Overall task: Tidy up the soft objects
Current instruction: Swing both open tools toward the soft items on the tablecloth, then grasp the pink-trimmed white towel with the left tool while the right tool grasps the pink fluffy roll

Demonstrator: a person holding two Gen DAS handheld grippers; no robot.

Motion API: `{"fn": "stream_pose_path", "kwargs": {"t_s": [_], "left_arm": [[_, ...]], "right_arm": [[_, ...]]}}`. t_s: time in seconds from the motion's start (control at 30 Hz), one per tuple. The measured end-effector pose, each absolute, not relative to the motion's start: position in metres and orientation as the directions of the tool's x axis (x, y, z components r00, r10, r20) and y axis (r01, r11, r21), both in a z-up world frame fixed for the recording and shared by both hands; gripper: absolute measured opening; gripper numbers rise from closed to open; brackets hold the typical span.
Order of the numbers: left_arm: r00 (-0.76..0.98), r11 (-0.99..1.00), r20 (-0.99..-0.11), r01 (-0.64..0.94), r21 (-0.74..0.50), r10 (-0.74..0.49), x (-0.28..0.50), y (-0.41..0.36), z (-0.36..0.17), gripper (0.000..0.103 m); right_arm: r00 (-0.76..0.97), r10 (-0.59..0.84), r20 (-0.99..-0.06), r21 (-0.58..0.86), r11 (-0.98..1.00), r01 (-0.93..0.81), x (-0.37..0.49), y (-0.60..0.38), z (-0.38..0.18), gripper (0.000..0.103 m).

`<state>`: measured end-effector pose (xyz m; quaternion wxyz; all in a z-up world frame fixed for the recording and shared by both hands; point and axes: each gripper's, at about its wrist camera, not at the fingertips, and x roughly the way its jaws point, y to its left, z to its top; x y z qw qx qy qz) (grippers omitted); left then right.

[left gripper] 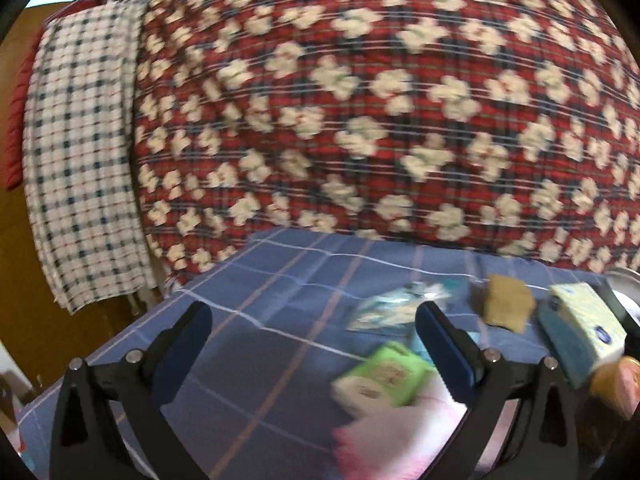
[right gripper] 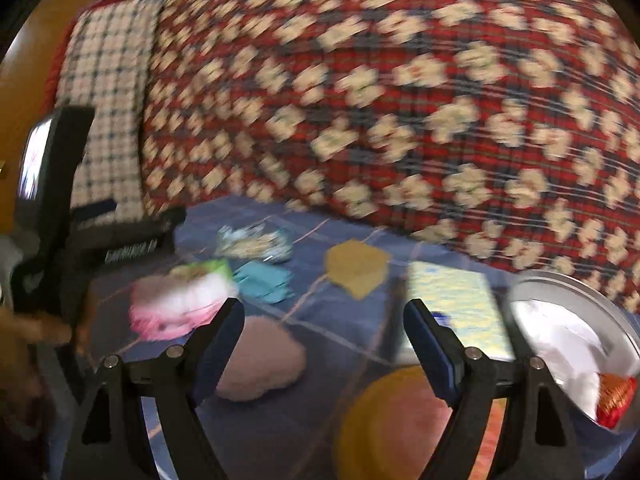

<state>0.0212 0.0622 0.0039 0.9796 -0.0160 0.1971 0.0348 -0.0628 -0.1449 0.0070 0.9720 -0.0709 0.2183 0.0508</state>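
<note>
Soft items lie scattered on a blue plaid sheet [left gripper: 256, 280]. In the left wrist view my left gripper [left gripper: 314, 318] stands open and empty, left of a green packet [left gripper: 384, 376] that rests on a pink and white cloth [left gripper: 396, 440]. A tan sponge [left gripper: 506, 304] and a yellow tissue pack [left gripper: 584, 320] lie to the right. In the right wrist view my right gripper [right gripper: 324, 312] is open and empty above the sheet [right gripper: 320, 328]. A mauve fluffy pad [right gripper: 260, 364] lies by its left finger and a yellow and pink plush [right gripper: 392, 424] sits under its right finger.
A large red plaid quilt with cream flowers [left gripper: 360, 100] rises behind the sheet, beside a checked cloth [left gripper: 80, 152]. A metal bowl [right gripper: 618, 316] with white and red items stands at the right. The other gripper's body [right gripper: 60, 200] shows at the left. A teal cloth [right gripper: 264, 280] and a crinkled wrapper [right gripper: 252, 244] lie mid-sheet.
</note>
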Motion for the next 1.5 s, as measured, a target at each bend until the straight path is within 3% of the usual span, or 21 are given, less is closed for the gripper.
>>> {"fn": "stream_pose_path", "kwargs": {"t_s": [0.27,0.57,0.7,0.73,0.83,1.1,1.33,1.5], "left_arm": [[0.894,0.985,-0.435,-0.154,-0.075,0.106,0.033,0.098,-0.004,0.103],[0.898,0.997,-0.44,-0.044,-0.067,0.01,0.029,0.08,-0.003,0.103],[0.9,0.999,-0.435,0.007,-0.046,-0.026,0.027,0.072,-0.002,0.103],[0.899,0.998,-0.435,0.029,-0.055,-0.051,0.026,0.071,-0.002,0.103],[0.892,0.992,-0.436,0.089,-0.089,-0.119,0.024,0.068,-0.001,0.103],[0.877,0.971,-0.421,0.237,-0.041,-0.232,0.014,0.044,0.001,0.102],[0.835,0.933,-0.455,0.36,0.024,-0.31,0.01,0.02,-0.001,0.088],[0.791,0.925,-0.521,0.38,0.005,-0.322,0.014,0.017,-0.008,0.078]], "right_arm": [[0.773,0.133,-0.62,-0.133,0.953,-0.271,-0.02,-0.103,-0.017,0.083],[0.606,0.142,-0.783,-0.098,0.933,-0.345,0.016,-0.089,-0.048,0.083],[0.579,0.179,-0.795,-0.035,0.94,-0.338,0.02,-0.097,-0.05,0.059],[0.574,0.194,-0.795,-0.013,0.942,-0.336,0.021,-0.1,-0.049,0.049],[0.589,0.214,-0.779,0.013,0.945,-0.326,0.017,-0.105,-0.045,0.04],[0.77,0.175,-0.614,-0.011,0.973,-0.23,-0.012,-0.129,-0.014,0.039],[0.878,0.1,-0.469,-0.027,0.992,-0.127,-0.03,-0.155,0.009,0.039],[0.891,0.069,-0.449,-0.061,0.992,-0.108,-0.032,-0.157,0.011,0.04]]}}
